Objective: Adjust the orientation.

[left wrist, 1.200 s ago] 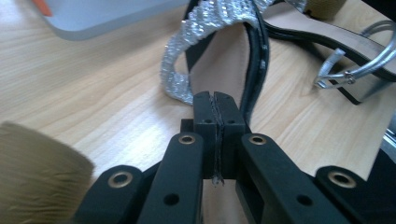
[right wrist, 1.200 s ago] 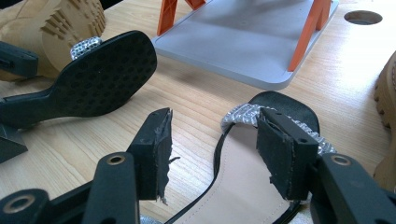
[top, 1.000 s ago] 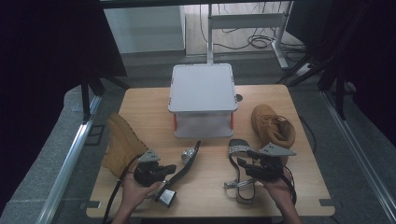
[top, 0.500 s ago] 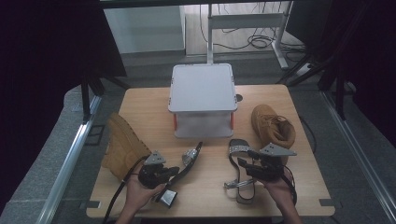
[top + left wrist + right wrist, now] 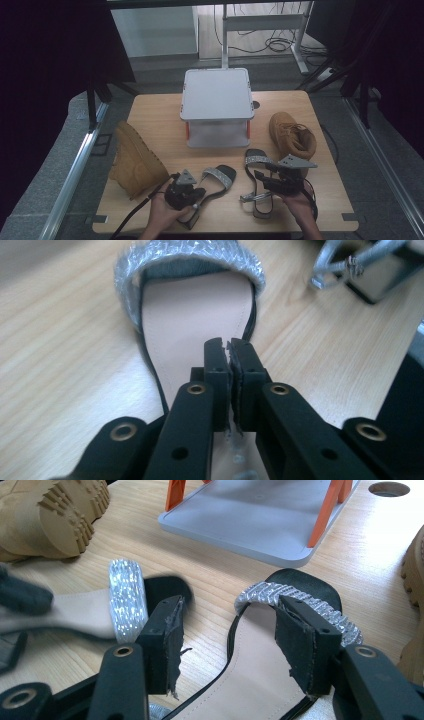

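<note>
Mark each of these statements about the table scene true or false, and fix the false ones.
1. The left gripper has its jaws closed together over a sandal's insole. True.
2. The right gripper is shut on a boot. False: its jaws stand open above the right sandal.
3. A tan boot lies on its side at the table's left. True.
4. The grey box stands on blue legs. False: the legs are orange.
5. Both sandals have a glittery silver strap across the toe end. True.
6. The second boot lies left of the left sandal. False: it sits at the right, beyond the right sandal.
</note>
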A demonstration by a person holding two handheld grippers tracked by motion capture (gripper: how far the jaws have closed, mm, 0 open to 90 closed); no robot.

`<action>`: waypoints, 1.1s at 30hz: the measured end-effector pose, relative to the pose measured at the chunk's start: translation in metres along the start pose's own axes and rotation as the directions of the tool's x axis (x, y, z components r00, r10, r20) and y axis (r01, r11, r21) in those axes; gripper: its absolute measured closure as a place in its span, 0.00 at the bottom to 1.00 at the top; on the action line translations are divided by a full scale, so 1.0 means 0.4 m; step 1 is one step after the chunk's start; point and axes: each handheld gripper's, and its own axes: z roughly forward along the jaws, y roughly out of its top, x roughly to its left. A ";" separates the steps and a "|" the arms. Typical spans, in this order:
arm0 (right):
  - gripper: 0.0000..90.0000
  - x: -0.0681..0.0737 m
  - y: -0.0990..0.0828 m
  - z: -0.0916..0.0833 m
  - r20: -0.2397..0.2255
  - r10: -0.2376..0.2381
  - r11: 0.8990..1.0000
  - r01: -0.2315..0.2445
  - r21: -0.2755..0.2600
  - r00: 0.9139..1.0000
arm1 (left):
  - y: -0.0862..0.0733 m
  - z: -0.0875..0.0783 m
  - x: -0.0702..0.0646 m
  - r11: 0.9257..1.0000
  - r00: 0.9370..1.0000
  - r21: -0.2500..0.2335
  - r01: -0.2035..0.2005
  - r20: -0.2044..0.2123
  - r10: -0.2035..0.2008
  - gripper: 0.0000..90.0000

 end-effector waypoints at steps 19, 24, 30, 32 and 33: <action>0.50 0.000 -0.005 -0.001 0.001 -0.002 1.000 0.002 0.006 1.000 | 0.013 -0.018 -0.047 0.999 0.998 -0.005 -0.049 0.046 0.050 0.96; 0.50 -0.001 -0.006 0.000 0.000 -0.002 1.000 0.002 0.007 1.000 | 0.011 -0.002 -0.054 0.997 0.997 0.040 -0.068 0.040 0.067 0.96; 0.50 -0.002 -0.007 0.001 0.001 -0.002 1.000 0.002 0.009 1.000 | 0.007 0.013 -0.056 0.993 0.996 0.083 -0.082 0.039 0.079 0.96; 0.50 -0.004 -0.008 0.002 0.002 0.002 1.000 -0.002 0.008 1.000 | 0.008 0.013 -0.055 0.993 0.996 0.085 -0.084 0.035 0.081 0.97; 0.50 -0.005 -0.009 0.002 0.003 0.002 1.000 -0.002 0.009 1.000 | 0.008 0.013 -0.054 0.993 0.996 0.085 -0.084 0.036 0.081 0.97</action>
